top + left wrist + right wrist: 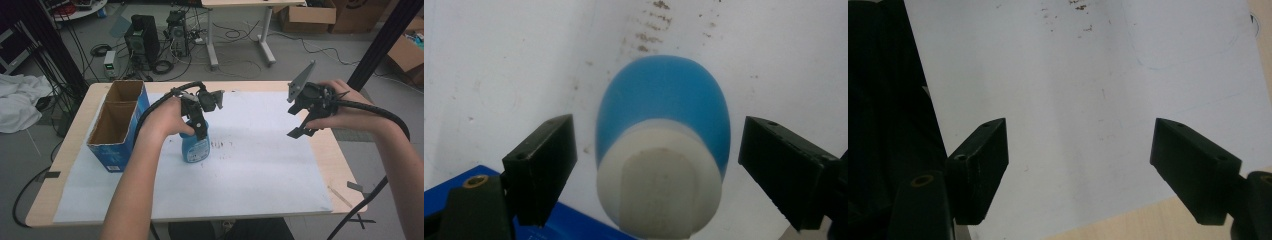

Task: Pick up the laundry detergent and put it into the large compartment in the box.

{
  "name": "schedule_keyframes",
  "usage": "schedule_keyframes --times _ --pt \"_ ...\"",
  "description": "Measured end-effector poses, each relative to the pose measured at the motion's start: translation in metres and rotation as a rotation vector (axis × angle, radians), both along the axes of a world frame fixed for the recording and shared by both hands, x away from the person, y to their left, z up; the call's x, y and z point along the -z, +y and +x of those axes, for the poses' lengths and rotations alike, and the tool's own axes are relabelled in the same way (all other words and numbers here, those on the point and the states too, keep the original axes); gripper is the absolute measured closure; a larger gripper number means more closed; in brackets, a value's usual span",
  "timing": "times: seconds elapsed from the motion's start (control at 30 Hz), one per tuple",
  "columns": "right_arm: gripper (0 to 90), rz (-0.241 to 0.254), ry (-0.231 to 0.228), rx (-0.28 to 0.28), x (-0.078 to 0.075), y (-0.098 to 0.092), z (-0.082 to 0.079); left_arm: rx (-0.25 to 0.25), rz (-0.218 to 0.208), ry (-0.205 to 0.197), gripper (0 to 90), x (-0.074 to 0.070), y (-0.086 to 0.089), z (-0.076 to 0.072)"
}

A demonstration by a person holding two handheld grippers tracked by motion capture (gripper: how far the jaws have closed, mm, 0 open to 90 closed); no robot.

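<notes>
We see even, soft overhead light with faint shadows on the white sheet (260, 165). The blue bottle (663, 145) is blurred up close (its cap especially), and the high view looks slightly grainy.

You've got a blue cardboard box (119, 131) with two open compartments on the table's left side, sitting partly on the white sheet (250, 170). Some brown smudges (220, 144) mark the sheet mid-table. Behind the table (345, 165), computer towers (142, 40) and cables sit on the floor.
</notes>
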State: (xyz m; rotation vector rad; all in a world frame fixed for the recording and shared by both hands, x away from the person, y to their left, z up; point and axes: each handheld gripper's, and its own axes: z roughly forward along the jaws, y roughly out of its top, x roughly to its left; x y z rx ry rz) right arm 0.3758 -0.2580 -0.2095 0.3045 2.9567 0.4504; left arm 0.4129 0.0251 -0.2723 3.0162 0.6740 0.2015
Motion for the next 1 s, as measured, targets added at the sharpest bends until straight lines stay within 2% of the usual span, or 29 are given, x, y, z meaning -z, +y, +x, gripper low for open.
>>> schedule_keyframes --times 0.2,0.63,1.0 --pt "23.7 -0.002 -0.004 -0.003 0.002 0.001 0.000 -0.002 0.006 -0.007 18.1 0.006 0.000 0.002" --pt "24.1 -0.008 0.003 -0.003 0.006 -0.001 0.000 -0.019 -0.001 0.015 23.8 0.015 -0.001 0.004" --pt "24.1 -0.013 0.006 0.000 0.010 -0.002 0.002 -0.001 0.016 0.022 31.1 0.018 -0.002 0.004"
